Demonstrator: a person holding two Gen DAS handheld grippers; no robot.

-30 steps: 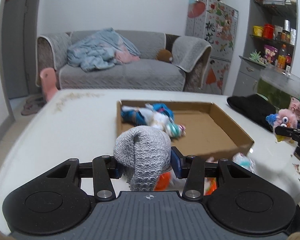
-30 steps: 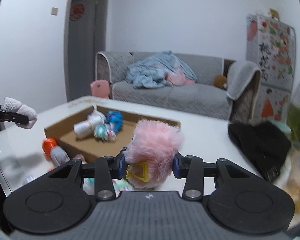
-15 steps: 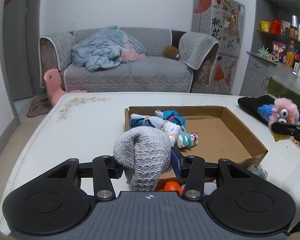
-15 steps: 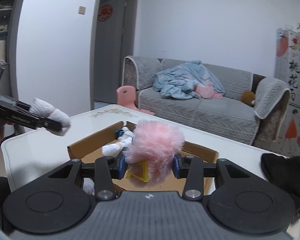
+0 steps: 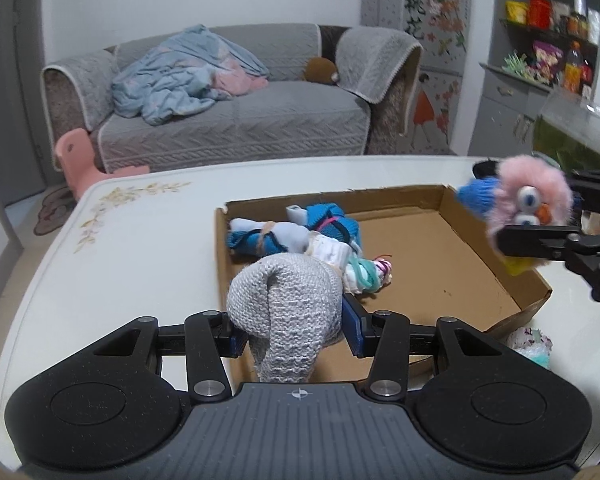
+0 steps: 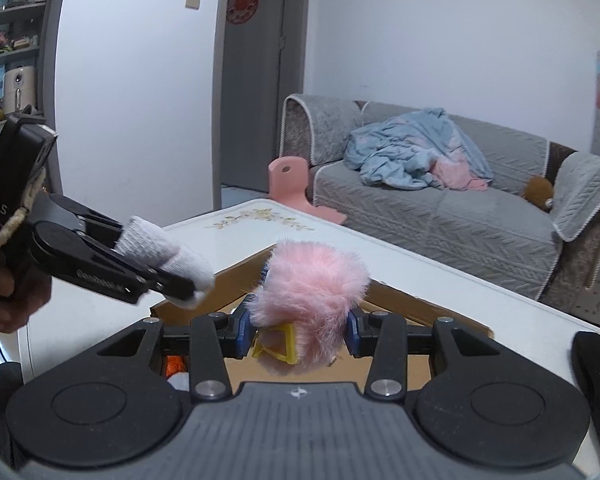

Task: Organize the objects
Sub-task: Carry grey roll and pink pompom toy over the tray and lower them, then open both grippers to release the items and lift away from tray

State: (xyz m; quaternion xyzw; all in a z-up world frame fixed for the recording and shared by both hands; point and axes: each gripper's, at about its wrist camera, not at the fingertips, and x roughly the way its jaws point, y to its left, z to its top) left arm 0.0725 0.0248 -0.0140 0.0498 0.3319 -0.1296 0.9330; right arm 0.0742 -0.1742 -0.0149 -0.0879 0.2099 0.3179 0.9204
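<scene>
Left gripper is squeezed tight on a gray knit sock, which hangs between its two fingers. It sits over the near left corner of the box, above the white table. Inside the box, at the back left, lie rolled-up socks, blue and white ones, bunched together. The rest of the box floor is bare.

Right gripper is pinched on a fluffy pink toy with big eyes and a yellow bit underneath. It hangs over the right edge of the box, not touching it.

Both things look like they are being carried to the box, so the step in hand seems to be putting them in. Next, I think each gripper should go lower over a bare spot in the box and then let go. The sock could drop beside the other socks. The toy is soft, so it may roll a little when it lands.
</scene>
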